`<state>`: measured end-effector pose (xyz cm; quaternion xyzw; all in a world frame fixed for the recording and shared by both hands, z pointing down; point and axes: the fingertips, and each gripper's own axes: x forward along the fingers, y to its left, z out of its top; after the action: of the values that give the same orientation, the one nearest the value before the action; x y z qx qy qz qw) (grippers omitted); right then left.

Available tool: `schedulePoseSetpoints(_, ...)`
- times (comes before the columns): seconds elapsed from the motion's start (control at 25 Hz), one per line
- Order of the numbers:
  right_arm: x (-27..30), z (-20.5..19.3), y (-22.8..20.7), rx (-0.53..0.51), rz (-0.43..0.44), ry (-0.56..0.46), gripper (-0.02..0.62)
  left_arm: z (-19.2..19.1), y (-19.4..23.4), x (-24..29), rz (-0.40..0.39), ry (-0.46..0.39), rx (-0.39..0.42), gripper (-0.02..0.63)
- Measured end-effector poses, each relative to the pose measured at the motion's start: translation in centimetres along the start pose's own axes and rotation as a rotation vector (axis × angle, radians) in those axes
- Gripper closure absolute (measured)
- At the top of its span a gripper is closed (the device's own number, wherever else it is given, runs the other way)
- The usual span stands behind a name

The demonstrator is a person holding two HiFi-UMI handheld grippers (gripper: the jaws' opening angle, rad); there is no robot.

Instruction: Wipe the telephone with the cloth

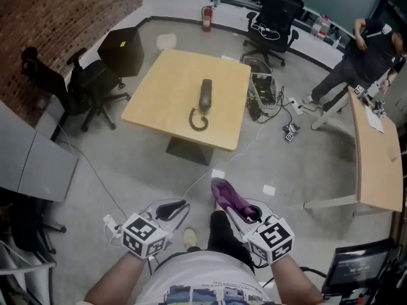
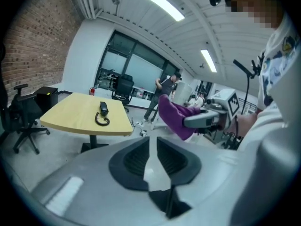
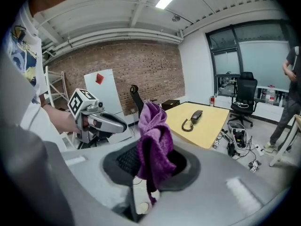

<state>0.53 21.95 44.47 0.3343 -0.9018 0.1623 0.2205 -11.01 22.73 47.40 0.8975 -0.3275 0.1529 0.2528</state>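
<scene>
Head view: dark corded telephone (image 1: 205, 94) lies mid-top on pale wooden square counter (image 1: 159, 107), well apart from both grippers. Left gripper (image 1: 180, 207) and right gripper (image 1: 236, 210) sit low in frame, side by side. Purple terry cloth (image 1: 224, 194) sticks out of right gripper.

Left gripper view: jaws narrowly apart, nothing between. Standing person (image 2: 162, 89) visible beyond counter.

Right gripper view: jaws clamped on cloth, bunched upright. Red brick wall (image 3: 141, 72) behind. Telephone ahead, right of cloth.
</scene>
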Motion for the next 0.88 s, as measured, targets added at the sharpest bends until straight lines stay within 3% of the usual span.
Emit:
schedulePoseSetpoints(0.52,6.2,6.9,-14.0,-0.034,0.097,-0.060,0.509,9.3,8.5,9.7,0.146,0.046,-0.021,0.526)
schedulePoseSetpoints(0.88,7.5,6.2,-22.4,0.032,0.104,-0.021,0.509,13.3,14.6,16.6,0.268,0.102,-0.049,0.485)
